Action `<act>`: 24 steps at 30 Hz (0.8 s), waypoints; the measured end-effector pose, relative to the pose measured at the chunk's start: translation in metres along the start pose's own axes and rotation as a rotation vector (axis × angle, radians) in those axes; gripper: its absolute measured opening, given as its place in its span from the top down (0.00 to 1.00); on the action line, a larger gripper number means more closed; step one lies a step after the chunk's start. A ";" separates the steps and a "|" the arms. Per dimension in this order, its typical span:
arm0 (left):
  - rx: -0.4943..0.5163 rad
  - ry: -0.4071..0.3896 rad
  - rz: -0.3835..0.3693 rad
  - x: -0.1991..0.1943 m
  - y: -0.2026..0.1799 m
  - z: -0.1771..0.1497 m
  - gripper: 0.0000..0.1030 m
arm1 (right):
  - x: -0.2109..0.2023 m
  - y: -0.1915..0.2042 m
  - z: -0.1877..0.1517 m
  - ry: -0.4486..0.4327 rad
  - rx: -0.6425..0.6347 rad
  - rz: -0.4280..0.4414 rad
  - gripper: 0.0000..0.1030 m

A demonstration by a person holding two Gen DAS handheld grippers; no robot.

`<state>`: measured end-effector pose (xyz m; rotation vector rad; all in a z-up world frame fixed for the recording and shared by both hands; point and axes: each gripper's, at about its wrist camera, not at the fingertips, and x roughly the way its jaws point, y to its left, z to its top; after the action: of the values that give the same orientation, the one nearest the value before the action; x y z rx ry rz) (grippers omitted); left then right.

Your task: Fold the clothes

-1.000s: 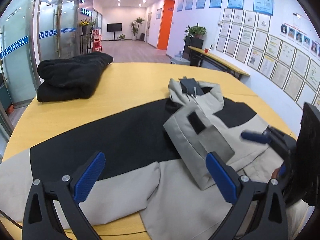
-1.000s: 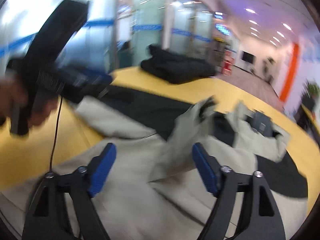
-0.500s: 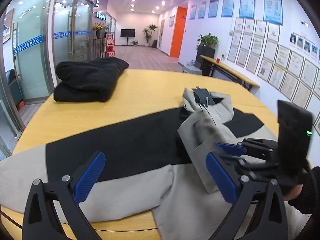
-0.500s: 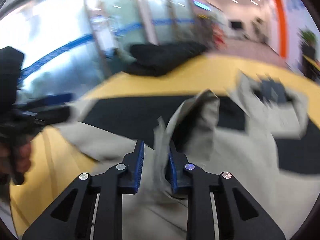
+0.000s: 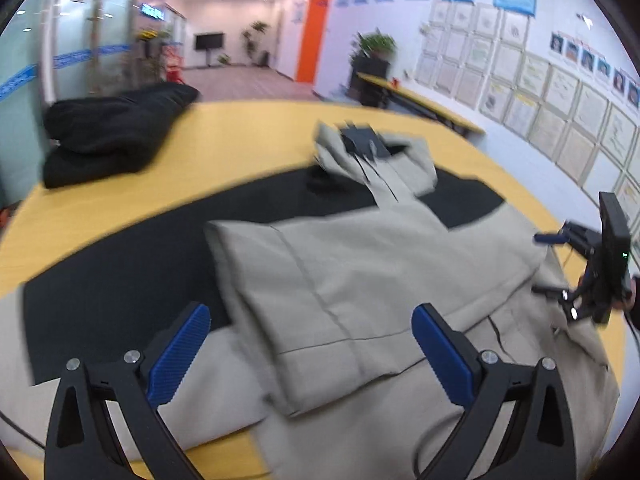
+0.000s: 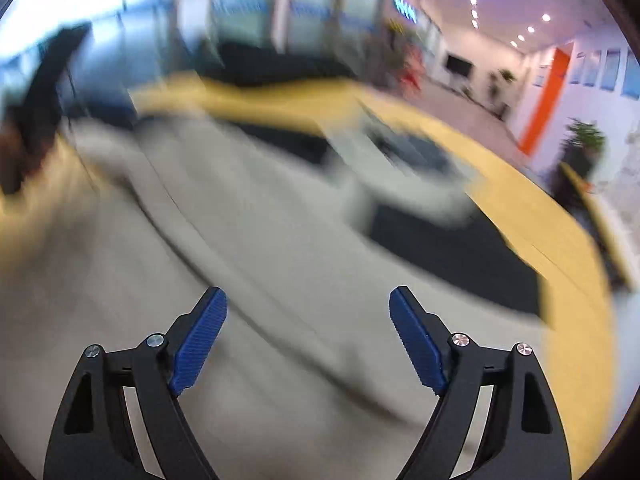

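We see the left gripper (image 5: 310,350) with its blue pads spread wide, hovering above the near edge of the beige and black jacket (image 5: 360,272) and touching nothing. The right gripper (image 6: 308,340) likewise stands wide apart; its jaws have just been opening, and nothing lies between them. From the left wrist view we find that same right gripper (image 5: 560,264) at the far right, just beyond the jacket's right edge and clear of the cloth.

The jacket lies spread on the round yellow table (image 5: 248,136), collar at the far side, with one beige sleeve (image 5: 304,280) folded across the middle of the body. Black panels show to the left and right of the fold. A folded black garment (image 5: 116,132) rests at the far left of the table, well apart from the jacket.

Around the table we note an office room: glass partitions on the left, an orange door (image 5: 314,32) at the far end, and a right wall (image 5: 560,92) hung with framed papers. The right wrist view is heavily blurred.
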<state>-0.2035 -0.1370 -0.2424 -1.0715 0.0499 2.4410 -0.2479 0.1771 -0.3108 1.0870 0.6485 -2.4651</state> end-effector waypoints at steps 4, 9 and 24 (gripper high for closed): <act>0.038 0.068 -0.005 0.034 -0.019 -0.007 0.00 | 0.012 -0.064 -0.054 0.114 -0.051 -0.150 0.27; 0.022 0.091 0.011 0.043 -0.027 -0.011 0.00 | 0.015 -0.099 -0.074 0.115 -0.071 -0.213 0.33; 0.056 0.113 0.053 0.046 -0.046 -0.008 0.00 | -0.011 -0.126 -0.099 0.144 0.027 -0.321 0.30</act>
<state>-0.2049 -0.0788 -0.2738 -1.1961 0.1845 2.4090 -0.2454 0.3364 -0.3283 1.2657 0.8978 -2.6849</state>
